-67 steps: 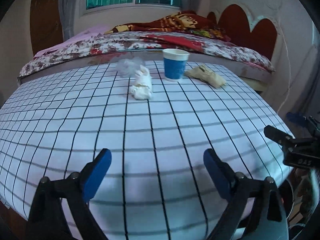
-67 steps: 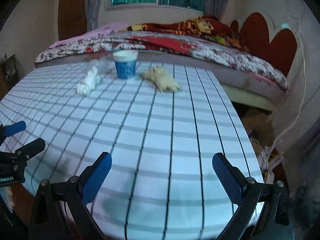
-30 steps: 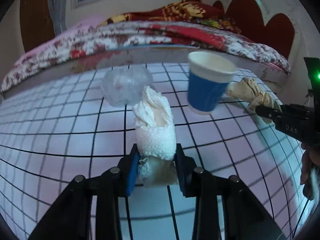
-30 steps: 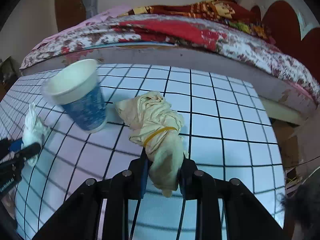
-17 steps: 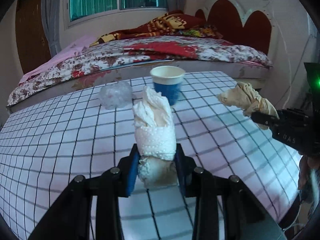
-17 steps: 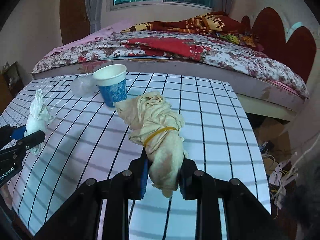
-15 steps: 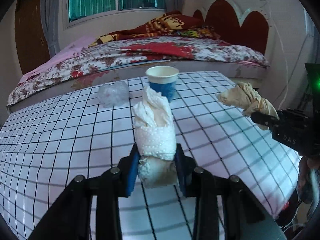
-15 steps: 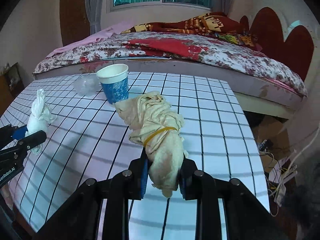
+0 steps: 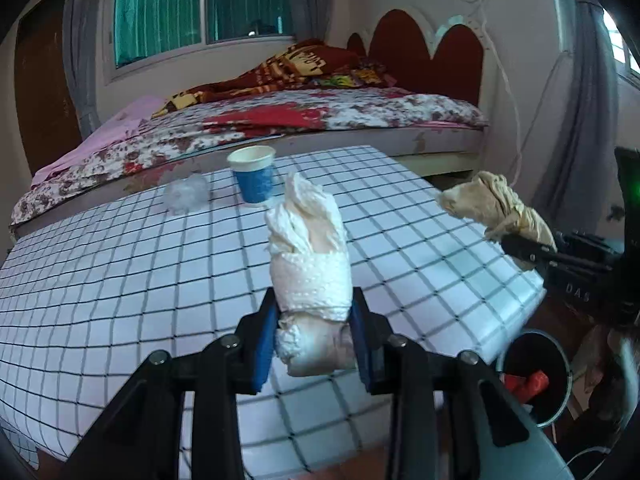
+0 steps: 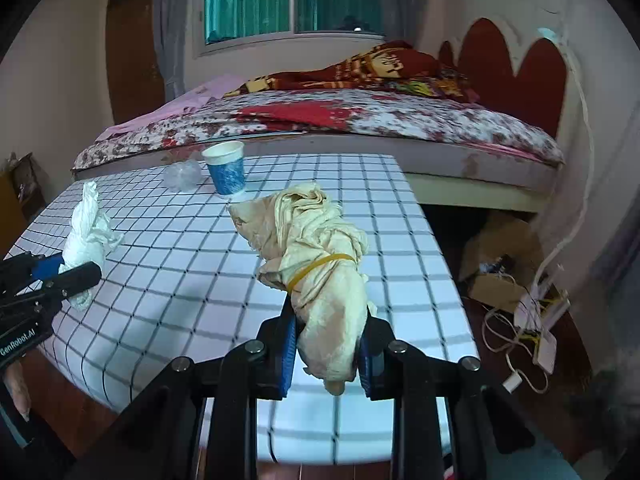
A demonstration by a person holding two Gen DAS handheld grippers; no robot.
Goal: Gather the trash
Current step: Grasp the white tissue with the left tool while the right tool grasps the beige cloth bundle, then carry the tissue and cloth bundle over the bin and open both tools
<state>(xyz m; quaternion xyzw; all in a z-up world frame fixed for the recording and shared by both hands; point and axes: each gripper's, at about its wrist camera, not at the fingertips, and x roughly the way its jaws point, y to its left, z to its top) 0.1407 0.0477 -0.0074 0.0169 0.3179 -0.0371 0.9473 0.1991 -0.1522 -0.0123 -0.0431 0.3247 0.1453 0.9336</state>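
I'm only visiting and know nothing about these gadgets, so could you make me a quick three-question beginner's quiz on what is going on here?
1. True or false: the left gripper is shut on a white paper wad.
2. What is wrapped round the yellowish rag bundle in the right gripper?
A. a yellow rubber band
B. a red ribbon
C. nothing
3. Which two things lie on the checked table?

Key:
1. True.
2. A.
3. The blue paper cup and the clear crumpled plastic ball beside it.
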